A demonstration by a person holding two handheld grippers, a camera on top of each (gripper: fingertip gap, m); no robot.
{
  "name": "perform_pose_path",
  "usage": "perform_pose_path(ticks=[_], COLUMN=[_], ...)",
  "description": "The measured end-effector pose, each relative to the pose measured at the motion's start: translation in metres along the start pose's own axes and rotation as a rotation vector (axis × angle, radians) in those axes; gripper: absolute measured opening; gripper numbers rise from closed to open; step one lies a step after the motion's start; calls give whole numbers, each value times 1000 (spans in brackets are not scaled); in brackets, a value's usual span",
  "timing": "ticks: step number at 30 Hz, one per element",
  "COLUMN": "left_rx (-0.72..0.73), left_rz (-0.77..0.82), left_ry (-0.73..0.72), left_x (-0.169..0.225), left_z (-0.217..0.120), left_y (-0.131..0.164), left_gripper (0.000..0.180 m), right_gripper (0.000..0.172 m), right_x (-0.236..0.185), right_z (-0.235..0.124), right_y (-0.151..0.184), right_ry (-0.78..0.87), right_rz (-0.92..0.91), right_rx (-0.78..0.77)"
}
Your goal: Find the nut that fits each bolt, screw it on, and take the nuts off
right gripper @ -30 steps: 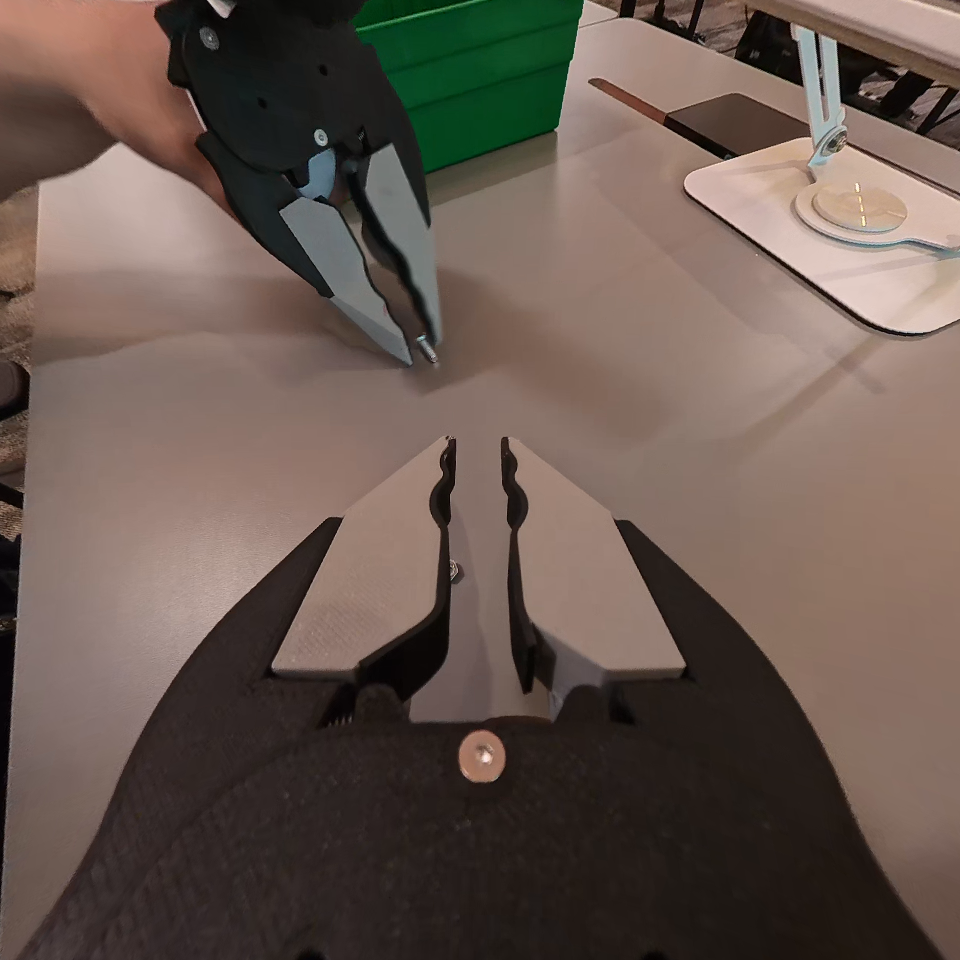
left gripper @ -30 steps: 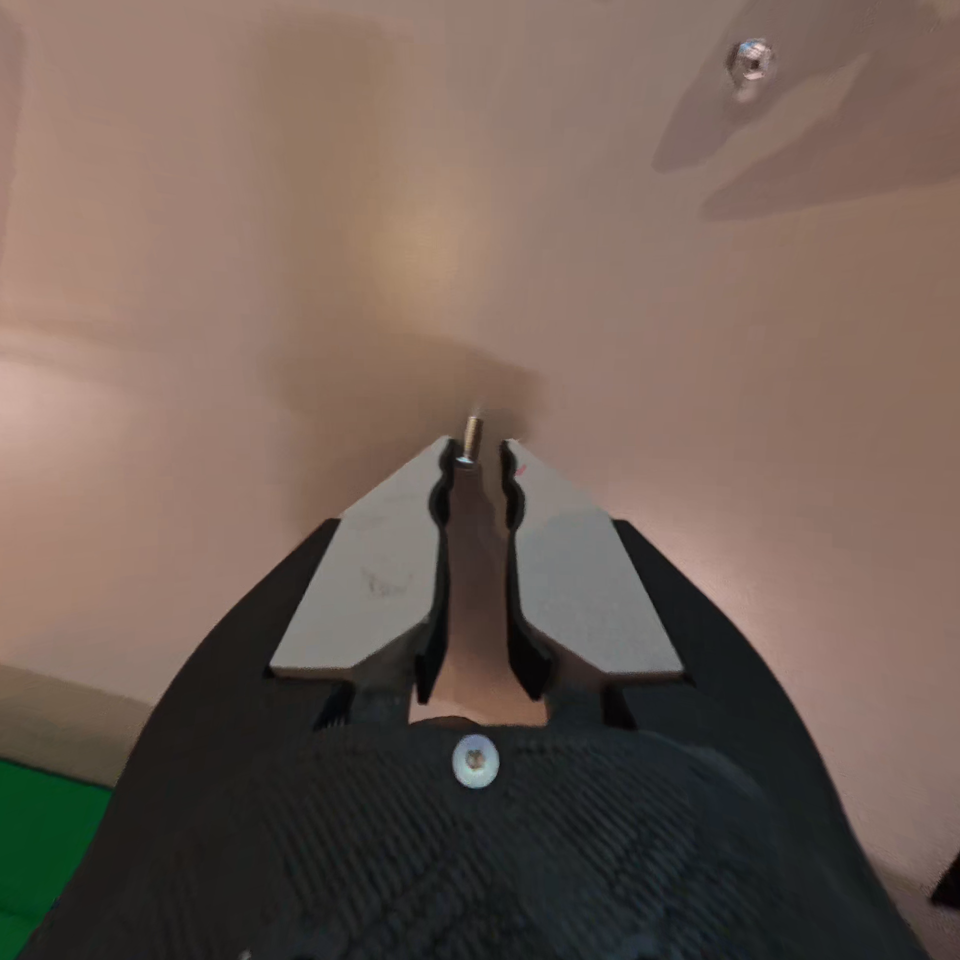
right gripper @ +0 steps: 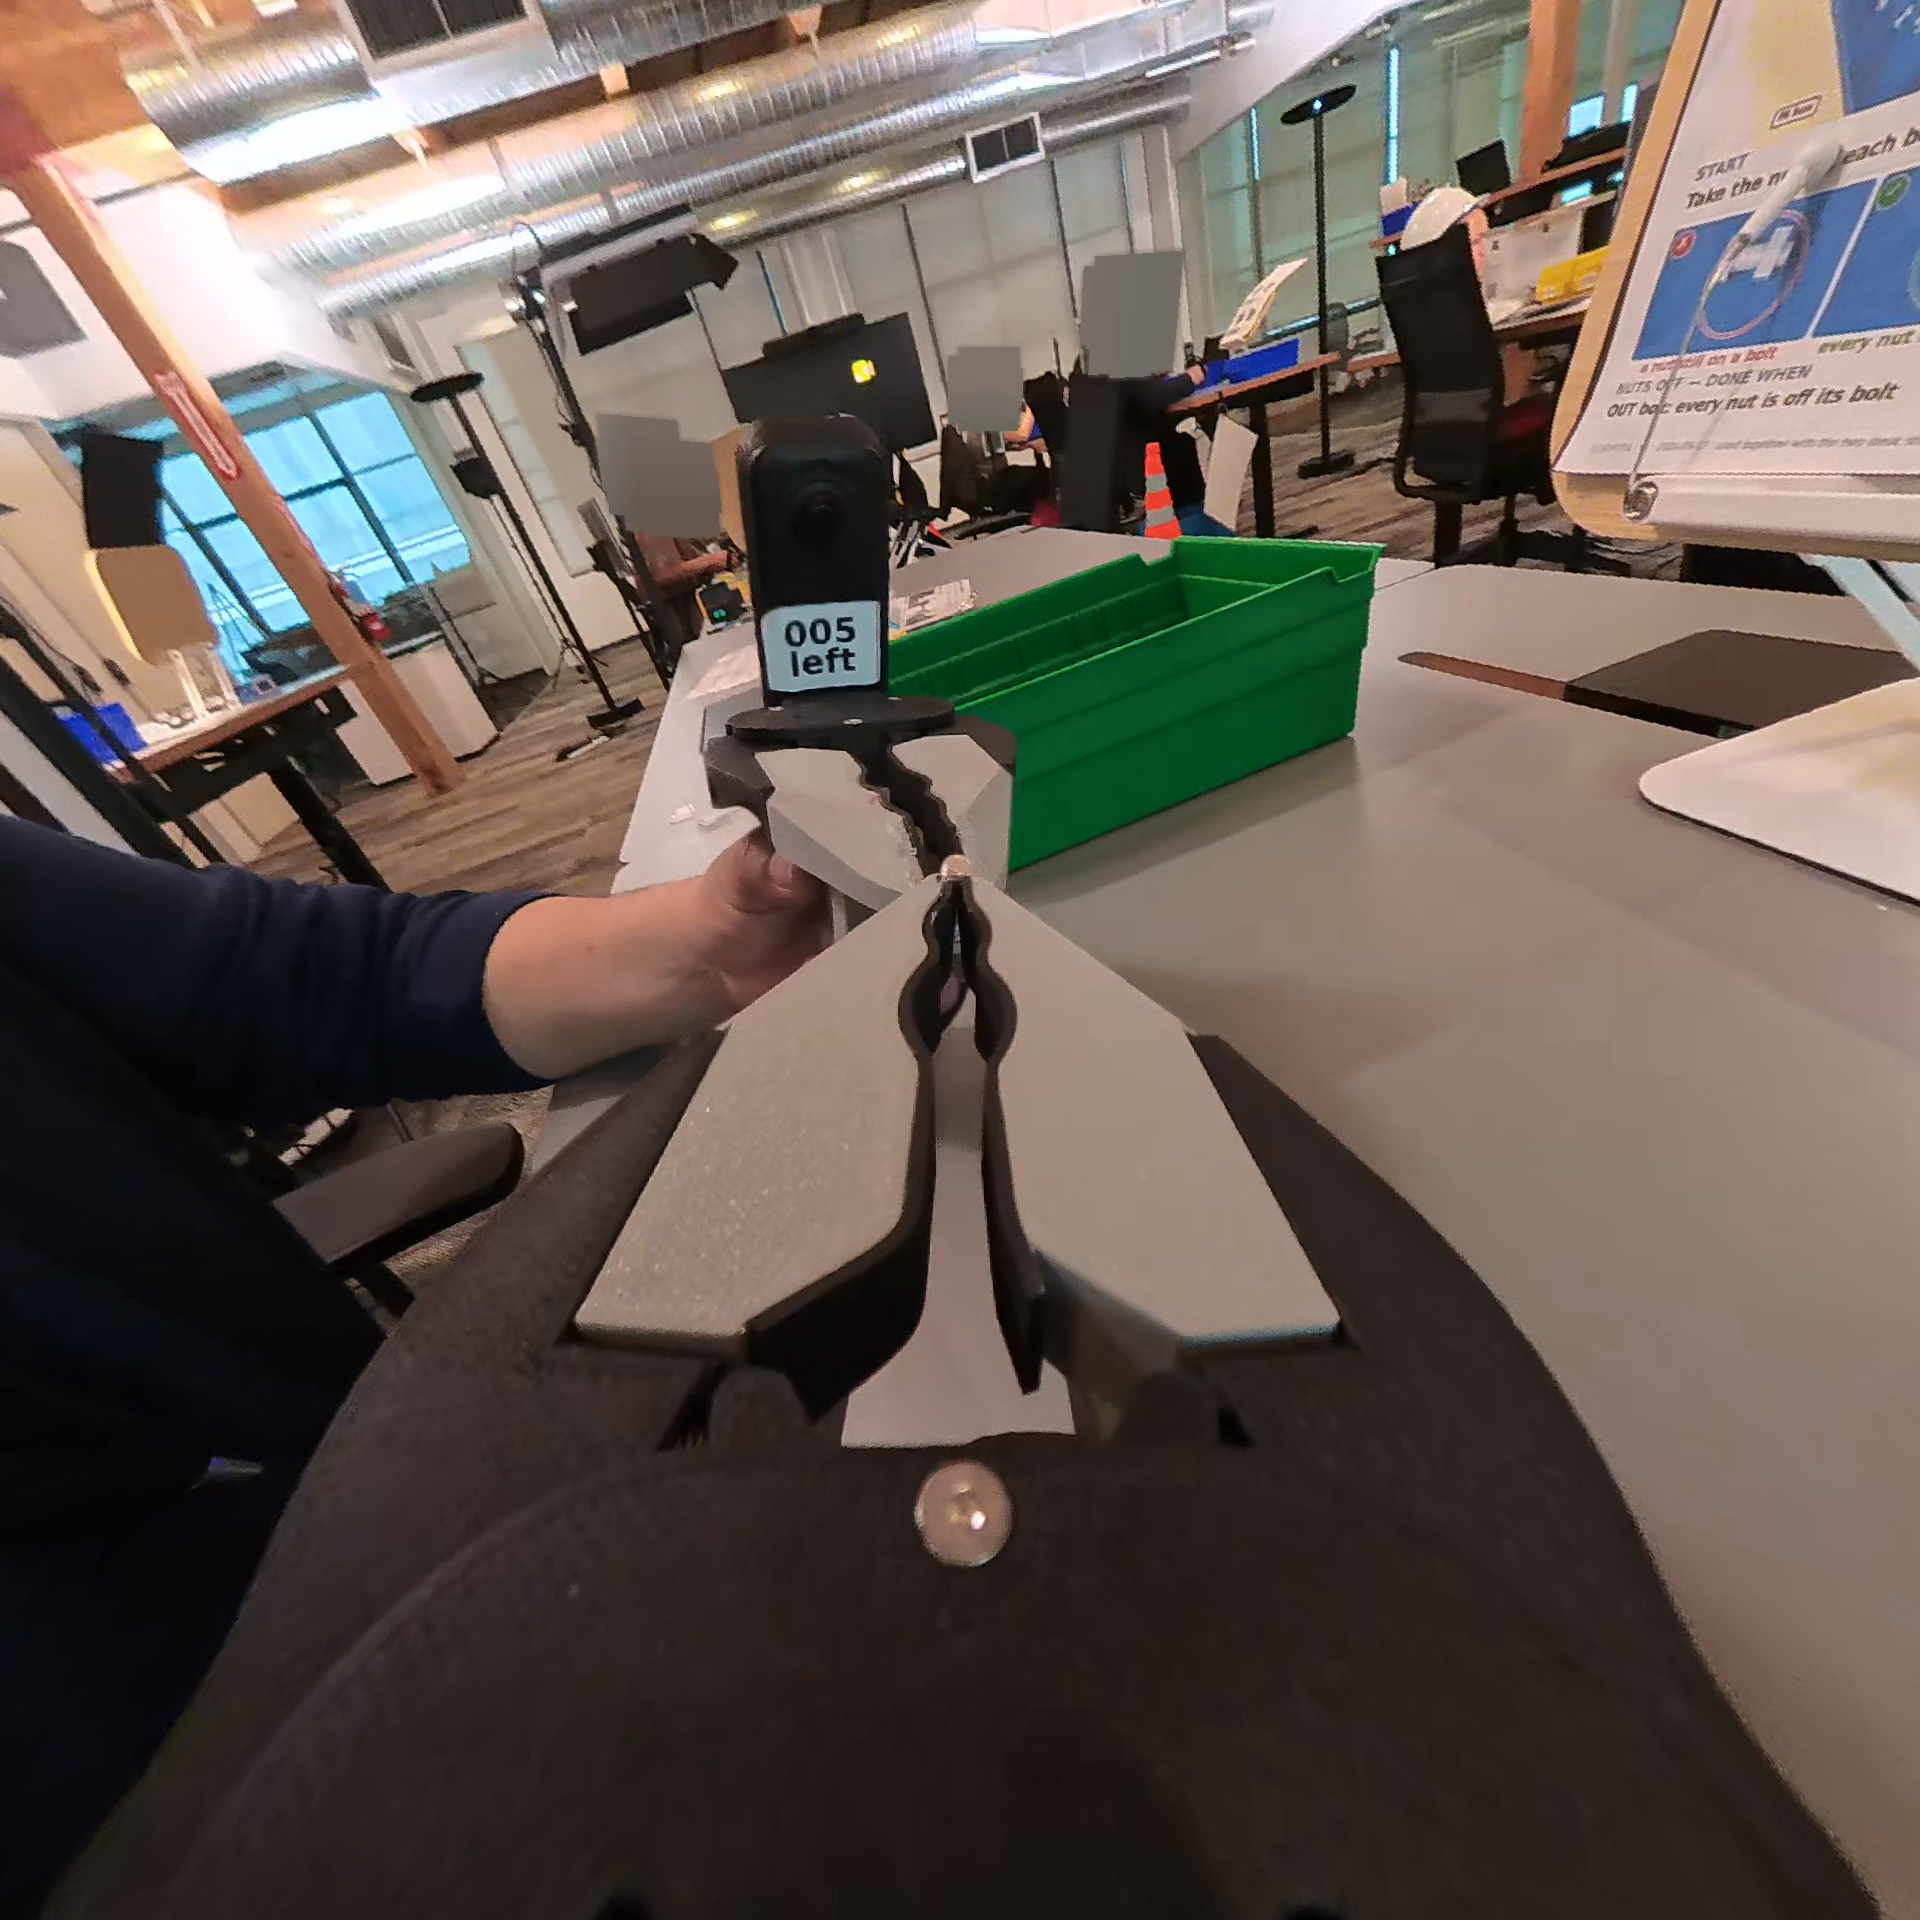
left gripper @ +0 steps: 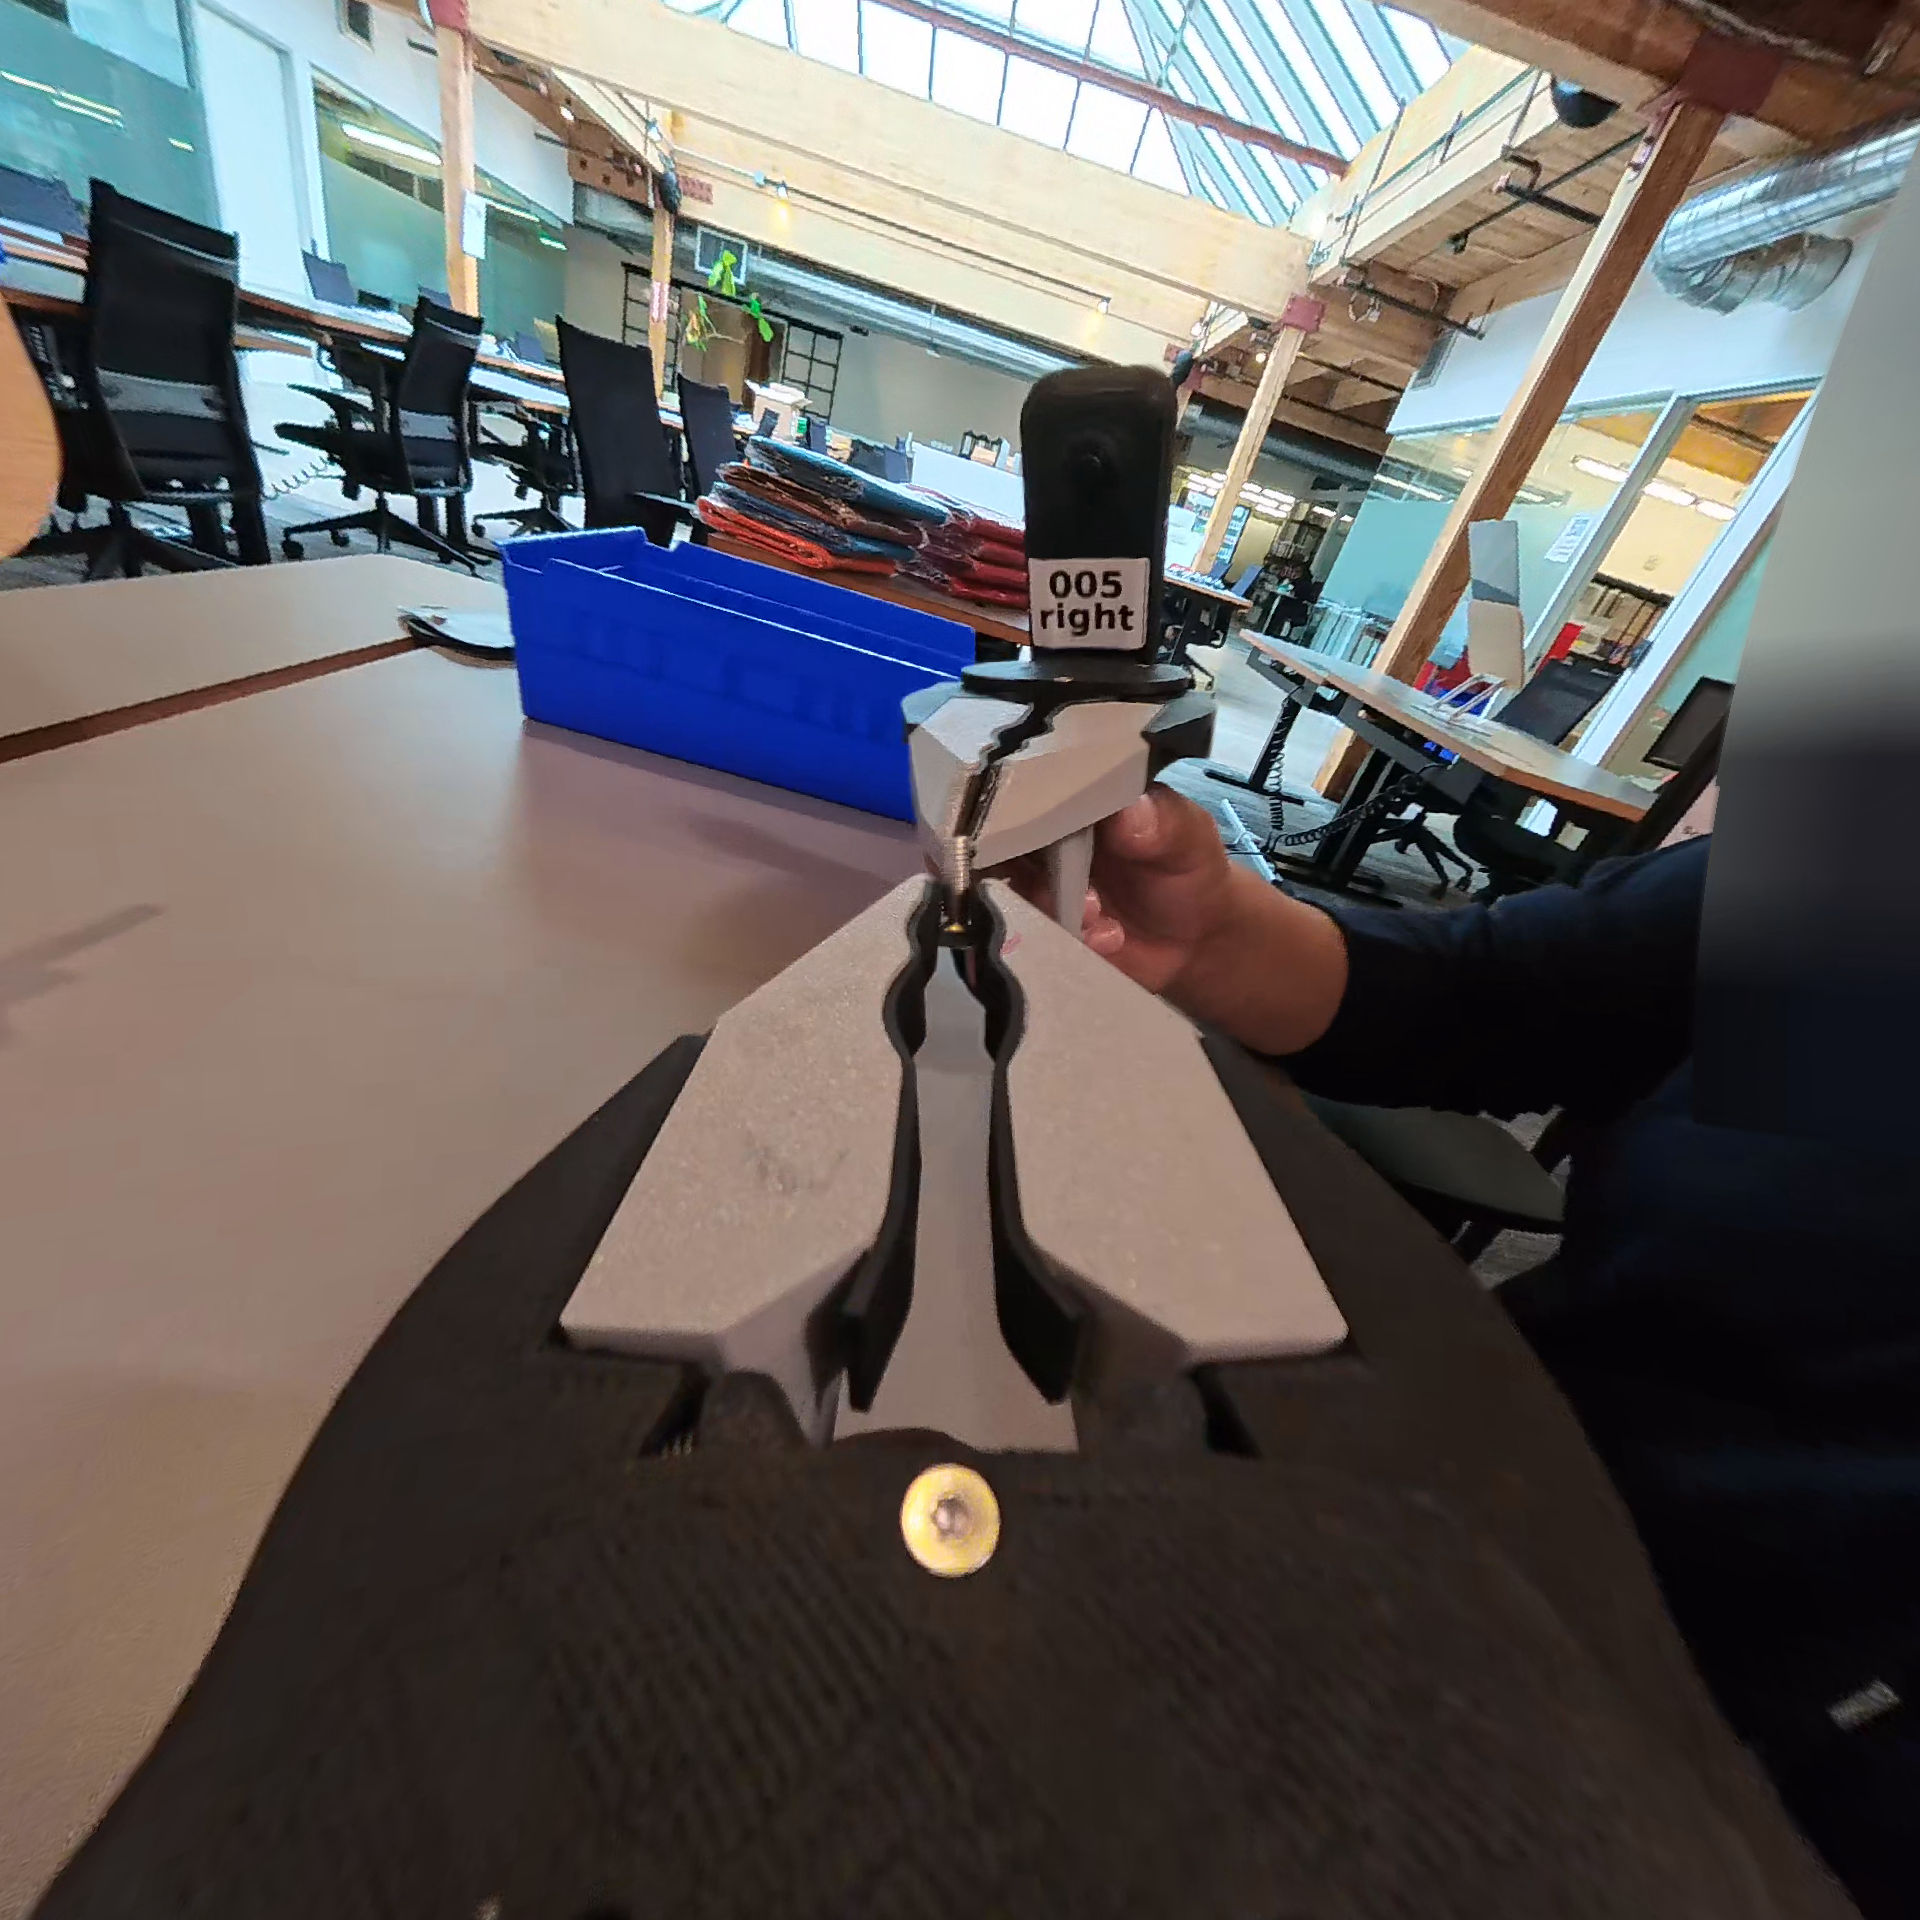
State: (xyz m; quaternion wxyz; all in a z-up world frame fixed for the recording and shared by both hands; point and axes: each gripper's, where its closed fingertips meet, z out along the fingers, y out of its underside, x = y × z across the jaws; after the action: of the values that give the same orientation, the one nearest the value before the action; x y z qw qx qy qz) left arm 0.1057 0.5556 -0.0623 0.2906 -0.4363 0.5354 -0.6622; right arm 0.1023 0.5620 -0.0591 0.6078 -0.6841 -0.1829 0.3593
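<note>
My left gripper point(left gripper: 961, 909) is shut on a small silver bolt point(left gripper: 958, 860), held up above the grey table point(left gripper: 312, 935). The bolt's threaded end points forward into the jaws of my right gripper point(left gripper: 977, 805). My right gripper point(right gripper: 954, 888) is shut on a small silver nut point(right gripper: 954, 864) at its very tips, and the nut also shows as a shiny piece in the left wrist view point(left gripper: 977, 795). The two grippers face each other tip to tip, with the left gripper point(right gripper: 920, 847) just beyond the nut. Whether the thread has entered the nut I cannot tell.
A blue bin point(left gripper: 717, 665) stands on the table behind the right gripper. A green bin point(right gripper: 1143, 665) stands behind the left gripper. A white stand base point(right gripper: 1787, 800) and a board with a printed sheet point(right gripper: 1766, 260) are at the right. A hand point(left gripper: 1174, 894) holds each gripper. Only a small space, under 4 cm, lies between the two pairs of fingers.
Both grippers have shut, the left on the bolt and the right on the nut. Both have risen from the table and turned to face each other tip to tip.
</note>
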Motion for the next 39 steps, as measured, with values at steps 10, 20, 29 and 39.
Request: perform_pose_path(ticks=[10,20,29,39], left_rx=[-43,-81,-113,-117], left_rz=[-2,12,10,55], left_ry=[-30,-34,-46,-44], left_x=[-3,1,-3,2], left_z=[2,7,5,6], left_y=[6,12,17,16], left_gripper=[3,4,6,3], right_gripper=[11,2,2,2], right_x=[1,0,1,-4], right_z=[-3,3,5,3], right_y=[-3,6,9,7], right_ry=[23,-13,5,-24], right_rz=[-48,5,-14,-16], right_rx=[0,-28,-43,-45])
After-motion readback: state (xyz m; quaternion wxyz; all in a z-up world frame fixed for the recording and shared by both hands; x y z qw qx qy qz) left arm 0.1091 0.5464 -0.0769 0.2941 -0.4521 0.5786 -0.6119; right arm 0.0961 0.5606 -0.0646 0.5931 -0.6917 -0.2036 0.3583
